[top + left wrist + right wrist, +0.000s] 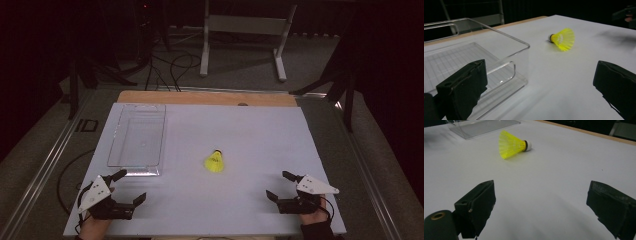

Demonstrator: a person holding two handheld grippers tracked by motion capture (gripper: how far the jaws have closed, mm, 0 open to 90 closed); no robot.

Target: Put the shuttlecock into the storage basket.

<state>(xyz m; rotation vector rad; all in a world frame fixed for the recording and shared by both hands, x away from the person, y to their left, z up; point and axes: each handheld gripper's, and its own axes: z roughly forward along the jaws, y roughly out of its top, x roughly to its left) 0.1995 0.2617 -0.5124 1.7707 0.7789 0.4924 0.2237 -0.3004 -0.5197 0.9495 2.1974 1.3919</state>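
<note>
Jaws of left gripper and right gripper are spread wide, nothing held; yellow shuttlecock is lying mid-table beside clear tray, untouched, so nothing judged done, pickup left

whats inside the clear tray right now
Nothing: the clear plastic tray shows a bare ribbed floor through its walls. The yellow shuttlecock lies on its side on the white table, apart from the tray. Nothing in the tray is covered.

Bare table surrounds shuttlecock; clear tray flanks left.
</note>
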